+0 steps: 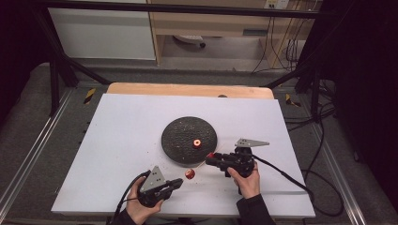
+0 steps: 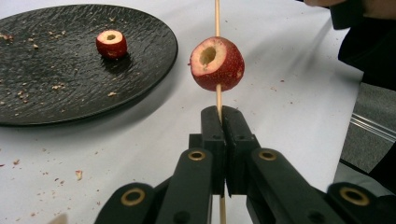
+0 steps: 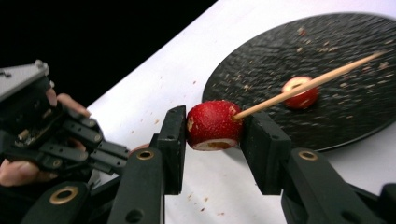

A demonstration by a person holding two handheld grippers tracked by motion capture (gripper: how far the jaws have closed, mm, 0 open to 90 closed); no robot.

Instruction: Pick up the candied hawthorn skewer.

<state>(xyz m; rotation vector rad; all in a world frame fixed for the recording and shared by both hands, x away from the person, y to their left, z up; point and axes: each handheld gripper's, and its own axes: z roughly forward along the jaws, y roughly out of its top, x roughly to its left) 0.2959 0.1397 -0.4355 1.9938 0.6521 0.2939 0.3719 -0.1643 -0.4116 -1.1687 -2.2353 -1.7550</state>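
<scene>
From above, the left gripper (image 1: 174,183) sits near the table's (image 1: 117,140) front edge, holding a thin wooden skewer (image 1: 201,165) that slants away toward the right gripper (image 1: 211,159). One red fruit (image 1: 190,174) is already on the stick, just ahead of the left gripper.

In the left gripper view, the fingers (image 2: 212,135) are pressed together on the skewer (image 2: 217,93), which runs straight away from them through the threaded fruit (image 2: 217,64).

In the right gripper view, the fingers (image 3: 172,144) pinch a second red fruit (image 3: 214,124) with the skewer's tip at its right face. I judge that it must slide along the stick's axis, toward the left hand. A third piece waits on the black plate (image 3: 355,116).
</scene>
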